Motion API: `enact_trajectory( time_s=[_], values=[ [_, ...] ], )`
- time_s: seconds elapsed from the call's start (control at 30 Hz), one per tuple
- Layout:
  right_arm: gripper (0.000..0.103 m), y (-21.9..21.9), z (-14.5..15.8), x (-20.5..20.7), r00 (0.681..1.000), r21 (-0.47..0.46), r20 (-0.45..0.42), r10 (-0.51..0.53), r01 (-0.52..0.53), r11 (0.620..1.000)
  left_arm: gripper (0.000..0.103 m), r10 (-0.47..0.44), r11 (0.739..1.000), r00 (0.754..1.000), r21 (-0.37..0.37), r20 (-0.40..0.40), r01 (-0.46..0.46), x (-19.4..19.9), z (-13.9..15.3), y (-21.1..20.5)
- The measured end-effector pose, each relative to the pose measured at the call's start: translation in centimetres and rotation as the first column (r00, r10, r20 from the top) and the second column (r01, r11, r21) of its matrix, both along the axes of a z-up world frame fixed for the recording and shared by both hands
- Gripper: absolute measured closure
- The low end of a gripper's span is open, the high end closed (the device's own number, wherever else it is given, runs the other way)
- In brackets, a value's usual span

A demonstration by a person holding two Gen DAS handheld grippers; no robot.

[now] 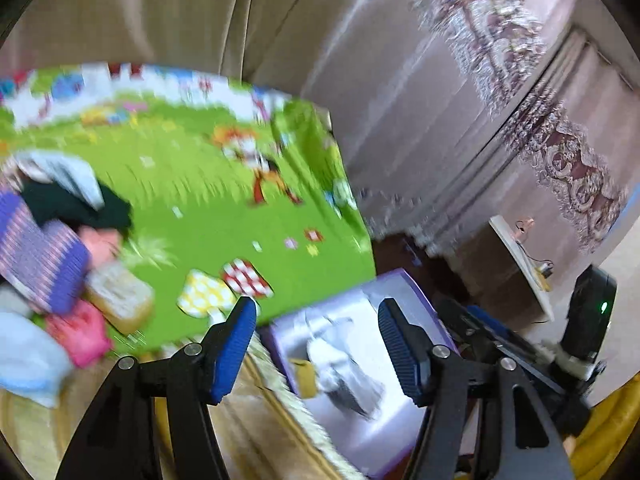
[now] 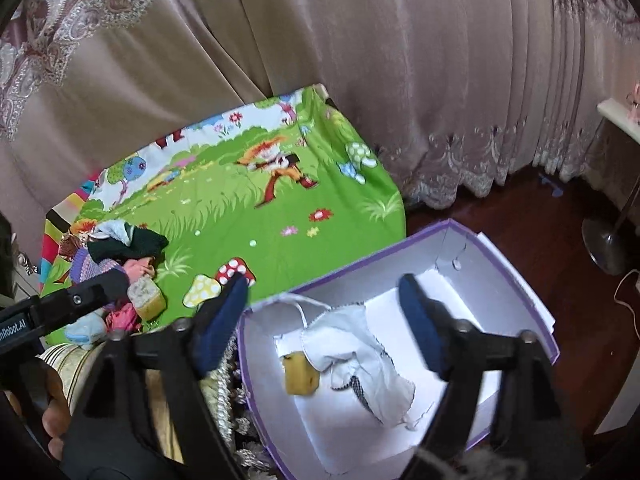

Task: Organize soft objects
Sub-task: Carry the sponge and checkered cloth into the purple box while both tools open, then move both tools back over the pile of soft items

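Left hand-held gripper [image 1: 316, 344]: black angular linkage arms, silver round screws at pivots, bright blue ribbed pads [image 1: 234, 350] on finger tips. Right hand-held gripper [image 2: 322, 322]: same black frame, silver screws, darker navy ribbed pads [image 2: 420, 324]. Left unit's black side bar, seen from right wrist view, carried white lettering ending "Robot.AI".

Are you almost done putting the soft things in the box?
Not yet. The white cloth and a yellow sponge already lie in the purple box. Both claws, left and right, are open and empty. A pile of soft things waits on the green mat.
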State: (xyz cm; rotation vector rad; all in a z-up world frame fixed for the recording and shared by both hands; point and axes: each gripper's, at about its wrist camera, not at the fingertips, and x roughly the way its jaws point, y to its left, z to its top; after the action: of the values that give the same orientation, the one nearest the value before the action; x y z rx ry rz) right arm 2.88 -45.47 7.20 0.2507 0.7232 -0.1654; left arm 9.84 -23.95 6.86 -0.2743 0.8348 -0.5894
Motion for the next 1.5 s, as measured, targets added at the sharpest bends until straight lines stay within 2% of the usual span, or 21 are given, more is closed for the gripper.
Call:
enact_trajectory(
  time_s=[0.17, 0.37, 0.47, 0.57, 0.7, 0.93, 1.27, 1.37, 1.43, 1.5],
  values=[
    [0.005, 1.7, 1.2, 0.0, 1.0, -0.065, 0.013, 0.001, 0.0, 0.998, 0.039, 0.032, 0.997, 0.996, 0.061, 0.081, -0.037, -1.0, 1.2, 3.2],
    [0.002, 4.1, 2.1, 0.1, 0.999, -0.133, 0.05, -0.011, 0.018, 0.991, 0.039, 0.124, 0.987, 0.987, 0.09, 0.099, -0.133, -2.3, 1.1, 9.0],
    [0.002, 5.8, 2.3, 0.1, 0.995, -0.17, 0.096, 0.033, -0.016, 0.985, 0.039, 0.17, 0.98, 0.982, 0.094, 0.085, -0.178, -3.0, 0.2, 12.2],
    [0.002, 8.0, 2.4, 0.5, 0.989, -0.202, 0.085, 0.118, -0.099, 0.974, 0.039, 0.225, 0.965, 0.971, 0.118, 0.079, -0.234, -3.9, -0.4, 15.1],
    [0.002, 9.9, 2.4, 1.0, 0.975, -0.144, 0.073, 0.208, -0.196, 0.97, 0.039, 0.286, 0.947, 0.956, 0.133, 0.061, -0.292, -4.9, -1.3, 18.8],
    [0.002, 13.1, 2.0, 1.9, 0.962, -0.132, 0.044, 0.27, -0.262, 0.956, 0.039, 0.361, 0.92, 0.932, 0.151, 0.025, -0.36, -5.6, -2.2, 23.6],
    [0.002, 16.8, 0.7, 3.4, 0.92, -0.096, -0.012, 0.391, -0.39, 0.916, 0.039, 0.432, 0.884, 0.901, 0.205, -0.022, -0.419, -4.7, -3.7, 27.9],
    [0.002, 17.6, 0.3, 3.9, 0.911, -0.072, -0.024, 0.411, -0.412, 0.908, 0.039, 0.446, 0.871, 0.894, 0.245, -0.029, -0.426, -4.1, -4.0, 28.7],
    [0.002, 18.2, 0.0, 4.2, 0.907, -0.069, -0.032, 0.42, -0.421, 0.904, 0.036, 0.456, 0.86, 0.889, 0.272, -0.03, -0.432, -3.5, -4.2, 29.3],
    [0.002, 18.9, -0.3, 4.5, 0.899, -0.062, -0.042, 0.435, -0.437, 0.897, 0.027, 0.465, 0.852, 0.885, 0.286, -0.028, -0.438, -3.0, -4.3, 29.9]
  ],
)
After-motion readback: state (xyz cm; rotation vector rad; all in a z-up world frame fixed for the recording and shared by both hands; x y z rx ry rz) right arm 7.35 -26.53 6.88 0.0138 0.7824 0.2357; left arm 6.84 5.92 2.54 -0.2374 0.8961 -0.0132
